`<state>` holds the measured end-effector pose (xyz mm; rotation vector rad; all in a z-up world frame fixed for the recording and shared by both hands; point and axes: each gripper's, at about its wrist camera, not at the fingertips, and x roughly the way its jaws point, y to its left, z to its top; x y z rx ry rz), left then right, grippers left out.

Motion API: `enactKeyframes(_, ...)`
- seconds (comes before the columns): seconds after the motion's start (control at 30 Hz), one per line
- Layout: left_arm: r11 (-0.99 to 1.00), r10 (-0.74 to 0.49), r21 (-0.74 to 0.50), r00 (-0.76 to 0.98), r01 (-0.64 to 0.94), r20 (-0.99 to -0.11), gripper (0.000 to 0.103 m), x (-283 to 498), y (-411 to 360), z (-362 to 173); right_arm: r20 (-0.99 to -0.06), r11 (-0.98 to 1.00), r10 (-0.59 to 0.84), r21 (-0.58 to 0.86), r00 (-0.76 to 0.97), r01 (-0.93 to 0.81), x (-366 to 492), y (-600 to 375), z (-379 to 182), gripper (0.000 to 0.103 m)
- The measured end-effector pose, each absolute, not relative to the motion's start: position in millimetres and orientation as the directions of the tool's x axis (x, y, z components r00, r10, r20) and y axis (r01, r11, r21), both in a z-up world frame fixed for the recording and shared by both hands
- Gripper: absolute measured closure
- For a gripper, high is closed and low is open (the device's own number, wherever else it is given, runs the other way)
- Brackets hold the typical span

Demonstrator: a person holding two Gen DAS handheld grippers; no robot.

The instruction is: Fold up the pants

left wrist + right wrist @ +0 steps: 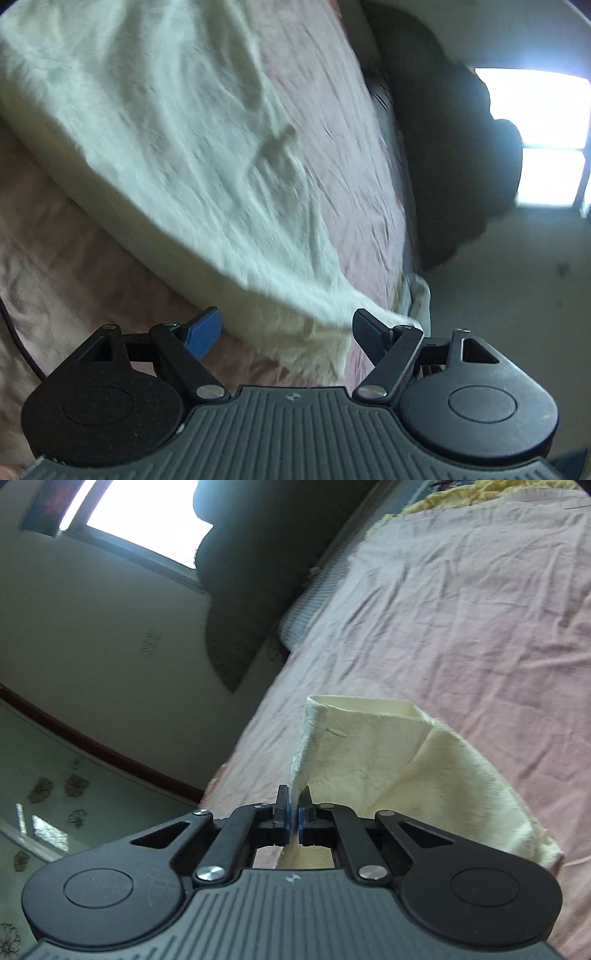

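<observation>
Pants [369, 760], cream, lying on the pink bed [461, 609], one corner lifted. Right tongs [292, 818] clamped together on that corner; left tongs [286, 334] standing apart over the blurred edge, pinching nothing, it seems. Carrying the corner low and straight across, keeping the edge taut, matching hems before letting go. Finding no readable brand, label or writing.

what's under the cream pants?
The pink bedsheet lies under the pants, showing around them. What lies beneath the cloth itself is covered. The right gripper pinches one edge.
</observation>
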<state>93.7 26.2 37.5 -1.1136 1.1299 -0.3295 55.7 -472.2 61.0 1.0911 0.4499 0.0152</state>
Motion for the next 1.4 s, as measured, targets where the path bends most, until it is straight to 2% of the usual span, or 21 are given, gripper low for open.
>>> enactKeyframes(0.1, 0.501, -0.627, -0.784, 0.47, -0.367, -0.621, 0.024, 101.1, 28.9, 36.3, -0.317, 0.465, 0.25, 0.868, 0.915, 0.173, 49.8, -473.0, 67.0, 0.099)
enactKeyframes(0.27, 0.522, -0.571, -0.759, 0.501, -0.389, -0.65, 0.026, 107.8, 24.4, 38.3, -0.288, 0.426, 0.268, 0.891, 0.919, 0.155, 38.9, -482.0, 62.7, 0.099)
enactKeyframes(0.37, 0.531, -0.502, -0.721, 0.519, -0.446, -0.691, 0.047, 112.8, 27.0, 36.3, -0.28, 0.408, 0.281, 0.901, 0.918, 0.15, 34.2, -485.2, 56.4, 0.099)
enactKeyframes(0.43, 0.575, -0.459, -0.678, 0.505, -0.458, -0.731, 0.078, 118.6, 28.9, 31.9, -0.287, 0.396, 0.279, 0.904, 0.916, 0.162, 30.4, -489.0, 50.2, 0.099)
enactKeyframes(0.5, 0.619, -0.438, -0.649, 0.491, -0.443, -0.753, 0.082, 120.2, 26.9, 30.3, -0.296, 0.389, 0.281, 0.905, 0.913, 0.174, 26.4, -493.4, 46.0, 0.099)
enactKeyframes(0.53, 0.644, -0.431, -0.639, 0.491, -0.421, -0.757, 0.091, 117.9, 24.6, 30.0, -0.292, 0.393, 0.283, 0.904, 0.914, 0.167, 21.6, -494.7, 45.5, 0.099)
enactKeyframes(0.6, 0.705, -0.409, -0.598, 0.47, -0.381, -0.782, 0.091, 111.6, 20.4, 21.6, -0.315, 0.413, 0.272, 0.892, 0.909, 0.185, 2.6, -495.2, 36.3, 0.099)
enactKeyframes(0.7, 0.706, -0.407, -0.59, 0.458, -0.392, -0.791, 0.091, 105.0, 23.1, 5.8, -0.456, 0.322, 0.278, 0.874, 0.846, 0.365, -23.6, -501.0, -28.0, 0.098)
enactKeyframes(0.77, 0.738, -0.386, -0.57, 0.467, -0.361, -0.795, 0.092, 108.1, 19.6, 11.4, -0.451, 0.271, 0.287, 0.884, 0.845, 0.38, -33.0, -501.2, -49.1, 0.098)
enactKeyframes(0.9, 0.749, -0.389, -0.566, 0.463, -0.345, -0.797, 0.093, 108.4, 20.1, 11.8, -0.457, 0.341, 0.248, 0.866, 0.854, 0.365, -29.4, -498.1, -27.8, 0.095)
enactKeyframes(0.97, 0.744, -0.397, -0.574, 0.465, -0.343, -0.791, 0.084, 108.1, 21.4, 10.3, -0.502, 0.375, 0.198, 0.832, 0.842, 0.408, -32.0, -505.3, -20.2, 0.089)
enactKeyframes(1.03, 0.735, -0.405, -0.583, 0.466, -0.345, -0.786, 0.083, 109.5, 21.8, 9.3, -0.539, 0.381, 0.147, 0.805, 0.829, 0.455, -41.0, -519.5, -15.5, 0.084)
enactKeyframes(1.1, 0.744, -0.409, -0.585, 0.473, -0.323, -0.781, 0.082, 109.6, 19.9, 10.3, -0.526, 0.405, 0.103, 0.797, 0.844, 0.447, -51.1, -534.8, -4.6, 0.08)
enactKeyframes(1.13, 0.743, -0.411, -0.589, 0.478, -0.317, -0.776, 0.082, 108.3, 20.4, 10.1, -0.508, 0.425, 0.097, 0.799, 0.856, 0.426, -51.3, -541.4, 2.1, 0.073)
enactKeyframes(1.17, 0.74, -0.416, -0.596, 0.484, -0.312, -0.77, 0.081, 106.9, 20.3, 9.9, -0.482, 0.457, 0.12, 0.803, 0.868, 0.383, -45.7, -547.5, 9.5, 0.06)
enactKeyframes(1.2, 0.738, -0.425, -0.603, 0.487, -0.301, -0.763, 0.08, 105.6, 19.5, 10.7, -0.46, 0.503, 0.163, 0.8, 0.873, 0.327, -33.6, -552.4, 17.4, 0.05)
enactKeyframes(1.23, 0.739, -0.431, -0.607, 0.487, -0.292, -0.76, 0.079, 104.8, 19.0, 12.4, -0.461, 0.549, 0.189, 0.782, 0.867, 0.296, -19.8, -555.1, 23.8, 0.034)
enactKeyframes(1.3, 0.748, -0.434, -0.607, 0.495, -0.268, -0.753, 0.076, 101.1, 17.7, 19.1, -0.521, 0.681, 0.179, 0.678, 0.834, 0.277, 14.2, -551.8, 36.4, 0.031)
enactKeyframes(1.37, 0.773, -0.406, -0.586, 0.522, -0.241, -0.75, 0.065, 95.3, 17.2, 28.1, -0.596, 0.809, 0.16, 0.536, 0.787, 0.241, 51.8, -541.4, 41.5, 0.031)
enactKeyframes(1.4, 0.781, -0.392, -0.579, 0.539, -0.233, -0.746, 0.055, 92.6, 18.4, 31.6, -0.622, 0.84, 0.16, 0.493, 0.767, 0.224, 66.3, -536.5, 40.7, 0.031)
